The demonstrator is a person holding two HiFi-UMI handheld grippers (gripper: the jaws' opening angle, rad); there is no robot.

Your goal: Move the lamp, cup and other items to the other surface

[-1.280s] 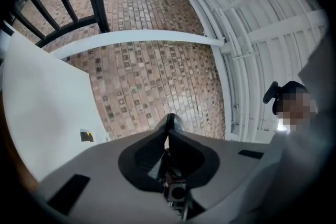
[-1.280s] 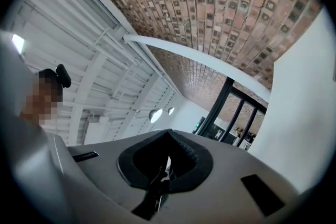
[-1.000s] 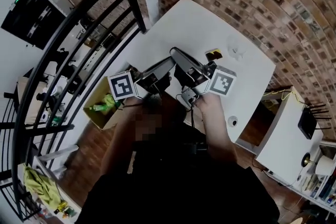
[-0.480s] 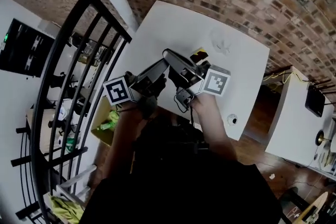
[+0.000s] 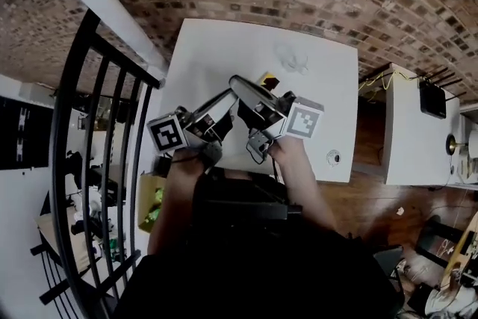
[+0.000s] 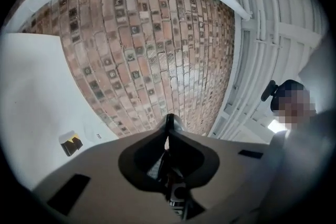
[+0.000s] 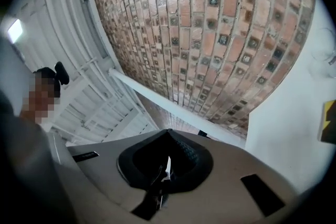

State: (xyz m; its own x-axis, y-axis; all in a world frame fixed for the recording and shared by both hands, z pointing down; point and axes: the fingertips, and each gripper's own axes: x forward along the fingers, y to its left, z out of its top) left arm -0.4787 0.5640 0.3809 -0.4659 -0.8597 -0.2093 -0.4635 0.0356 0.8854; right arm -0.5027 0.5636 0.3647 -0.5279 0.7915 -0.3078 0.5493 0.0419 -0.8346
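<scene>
Left gripper [image 6: 168,119], right gripper [image 7: 168,132]: clenched, empty. Clear glass cup [image 5: 291,59]: contents indiscernible. Brown cardboard box [image 5: 143,194] holds green items [image 5: 155,199].

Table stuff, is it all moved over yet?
Nothing looks moved yet. The left gripper and right gripper are shut and empty. What looks like a clear cup, a black-and-yellow item and a small round thing sit on the white table, left to carry.
</scene>
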